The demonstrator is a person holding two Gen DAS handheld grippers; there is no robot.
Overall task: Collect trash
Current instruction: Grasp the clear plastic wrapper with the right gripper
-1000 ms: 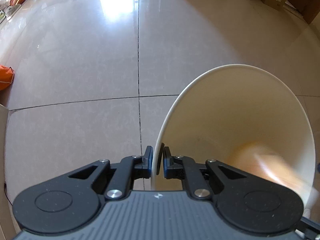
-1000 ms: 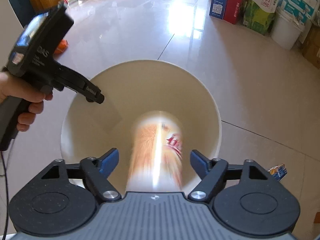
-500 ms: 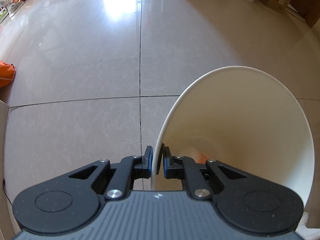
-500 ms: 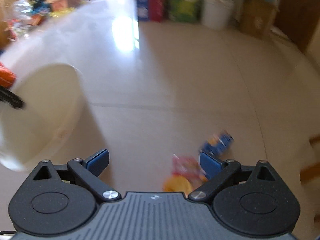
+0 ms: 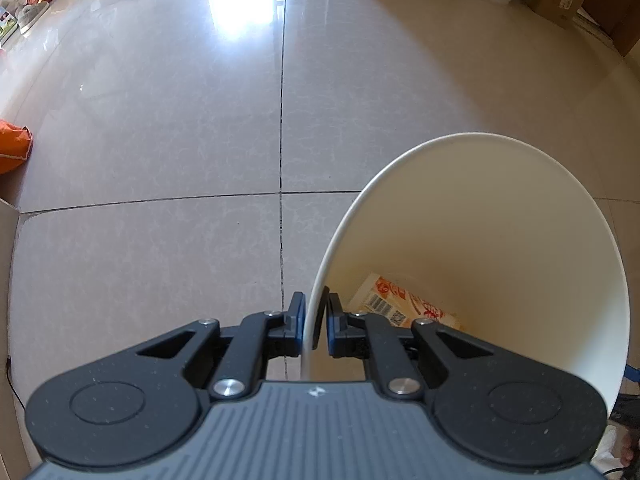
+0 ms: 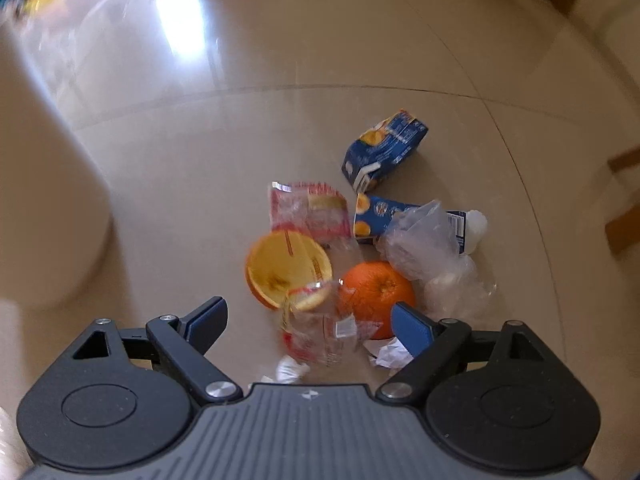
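Now the left gripper [image 5: 316,326] jaws pinch the white bin [image 5: 500,216] rim, bare floor [image 5: 160,160] all round. Right gripper [image 6: 308,320] (jaws wide, just narrowing slightly, gripping nothing) has swung from the bin to over the orange [image 6: 374,296] and wrappers [image 6: 308,212].

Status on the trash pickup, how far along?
Done: one printed orange-and-white wrapper lies in the white plastic bin. In hand: left claw is shut on the bin rim; right claw is open and empty above the pile. Left: whole orange, round yellow lid, two blue cartons, clear bags.
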